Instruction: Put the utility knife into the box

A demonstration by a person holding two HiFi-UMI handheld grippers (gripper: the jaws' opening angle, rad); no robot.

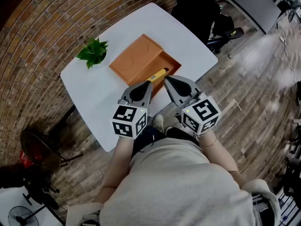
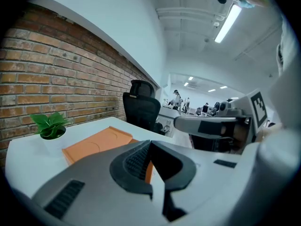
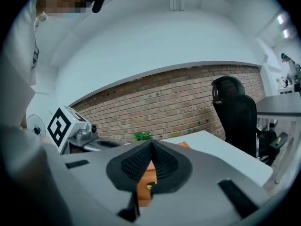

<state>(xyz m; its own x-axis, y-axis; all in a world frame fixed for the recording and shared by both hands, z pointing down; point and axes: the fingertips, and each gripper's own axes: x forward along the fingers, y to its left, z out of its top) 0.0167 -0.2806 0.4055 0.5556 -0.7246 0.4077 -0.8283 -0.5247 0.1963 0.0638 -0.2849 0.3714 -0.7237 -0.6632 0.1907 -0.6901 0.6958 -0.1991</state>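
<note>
Utility knife [image 1: 158, 74] in the box [image 1: 139, 56], left hand-held gripper [image 1: 150, 82] and right hand-held gripper [image 1: 166, 78] closed, empty.

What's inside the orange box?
A yellow utility knife lies in the open part of the box. The left gripper hides its near end, and the lid covers the rest.

The left claw [image 2: 150, 144] has its jaws pressed together with nothing between them. Beyond it, on the white table [image 2: 28, 149], lies the orange box [image 2: 99, 142]; a potted plant [image 2: 49, 125] stands at 9 o'clock, a black chair [image 2: 141, 108] at 12, the right claw [image 2: 181, 123] at 3
</note>
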